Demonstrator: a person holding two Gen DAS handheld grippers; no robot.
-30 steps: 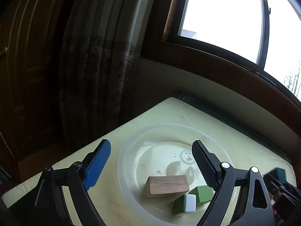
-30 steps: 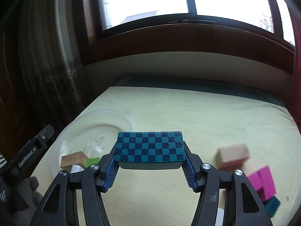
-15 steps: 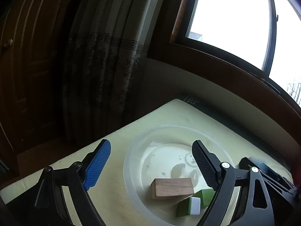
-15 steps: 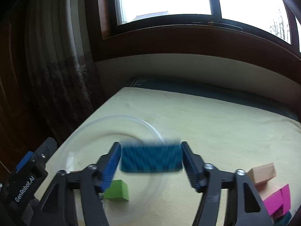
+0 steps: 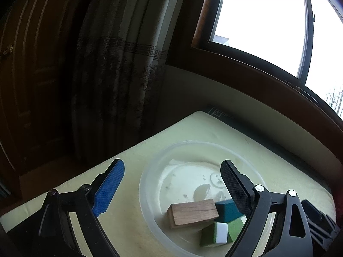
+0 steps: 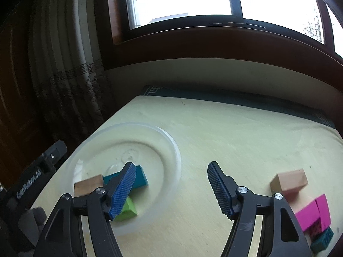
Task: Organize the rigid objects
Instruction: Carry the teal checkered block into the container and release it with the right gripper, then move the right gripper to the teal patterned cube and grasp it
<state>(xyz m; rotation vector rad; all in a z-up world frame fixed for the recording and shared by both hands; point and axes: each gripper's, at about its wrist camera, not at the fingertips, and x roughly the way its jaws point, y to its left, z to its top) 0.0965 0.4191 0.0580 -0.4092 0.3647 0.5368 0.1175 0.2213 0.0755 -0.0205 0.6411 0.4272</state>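
- Blocks, left wrist view: wooden block [image 5: 194,213], teal block [image 5: 227,209] and green-and-white block [image 5: 215,233] lie together in the clear bowl [image 5: 150,169], on the near side, just ahead of the left gripper [image 5: 172,182] and toward its right finger.
- Left gripper spread wide, nothing between the pads; hangs over the bowl's near rim.
- Bowl sits on the pale yellow mat [image 5: 246,132]; curtain [image 5: 120,64] well beyond the tips.
- Right wrist view: right gripper [image 6: 171,187] spread, empty, over bare mat just right of the bowl; teal block partly hidden behind its left finger.
- Loose pile off its right finger: tan block [image 6: 289,181], magenta blocks [image 6: 314,214], small teal checkered block [image 6: 322,238].
- Step, judged: teal block is dropped in, release done.
- Next, judged: swing right gripper to the pile, line the pads across the tan block on top, close, carry to bowl. Stacked pile may topple if nudged.
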